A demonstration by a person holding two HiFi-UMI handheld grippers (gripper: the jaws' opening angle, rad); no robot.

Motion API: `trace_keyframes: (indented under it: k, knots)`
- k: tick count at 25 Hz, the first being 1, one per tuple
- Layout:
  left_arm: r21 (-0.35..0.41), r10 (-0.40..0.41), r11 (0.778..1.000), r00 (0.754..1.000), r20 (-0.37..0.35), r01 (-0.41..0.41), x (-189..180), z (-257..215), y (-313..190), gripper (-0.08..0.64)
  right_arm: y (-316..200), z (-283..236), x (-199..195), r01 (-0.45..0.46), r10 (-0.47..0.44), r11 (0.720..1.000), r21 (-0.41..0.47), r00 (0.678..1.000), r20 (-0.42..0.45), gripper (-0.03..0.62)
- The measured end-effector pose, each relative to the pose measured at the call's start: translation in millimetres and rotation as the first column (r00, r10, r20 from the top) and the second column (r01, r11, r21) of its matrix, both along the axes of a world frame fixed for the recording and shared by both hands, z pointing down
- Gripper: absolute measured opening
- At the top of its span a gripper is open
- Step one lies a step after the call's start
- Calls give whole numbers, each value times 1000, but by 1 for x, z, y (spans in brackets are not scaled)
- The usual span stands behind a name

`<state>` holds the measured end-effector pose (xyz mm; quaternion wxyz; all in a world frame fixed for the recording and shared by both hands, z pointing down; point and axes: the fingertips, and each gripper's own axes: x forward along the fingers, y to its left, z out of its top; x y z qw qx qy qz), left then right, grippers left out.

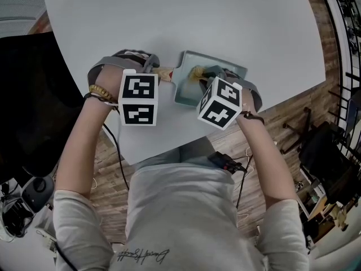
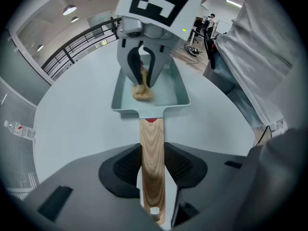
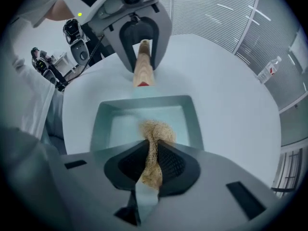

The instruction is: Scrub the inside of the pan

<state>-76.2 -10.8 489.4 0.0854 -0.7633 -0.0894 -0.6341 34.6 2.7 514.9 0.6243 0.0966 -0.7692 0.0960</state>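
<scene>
We find the pan, a pale teal rectangular tray with raised walls, lying flat on the table, near the table edge closest to the person; its handle, of light wood with a red mark where it joins the pan, points toward the person's left in the head view. The left gripper points down and is clamped on the handle; in the left gripper view both dark ribbed pads press against the sides of the wood, some way back from the pan; the handle's free end passes between the jaws toward the camera. The right gripper points steeply down over the pan; its jaws stand nearly together and pinch the scrubber, a tan fibrous wad; we see the fibres squeezed between the pads and bulging out beyond them. The scrubber's lower end sits inside the pan, on its floor, about midway between the side walls and nearer the handle-side wall than the far wall. Each gripper carries a cube with black and white square markers; the two grippers stand near each other but apart. A bottle shows beyond the table's far edge; a wood floor shows below the table.
</scene>
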Motion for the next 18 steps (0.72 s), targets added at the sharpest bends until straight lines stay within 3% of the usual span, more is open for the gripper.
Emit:
trace_keyframes:
  k: [4, 12, 18]
  knots:
    - [-2, -5, 1000, 1000, 0, 5, -1, -1, 1, 153, -30, 1, 10, -23, 24, 999, 36, 999, -32, 69]
    - [-7, -27, 1000, 1000, 1, 27, -2, 3, -1, 155, -33, 3, 9, 4, -2, 999, 39, 999, -49, 69]
    - [-6, -38, 999, 999, 14, 38, -1, 2, -3, 155, 1, 1, 6, 44, -48, 993, -111, 998, -29, 69]
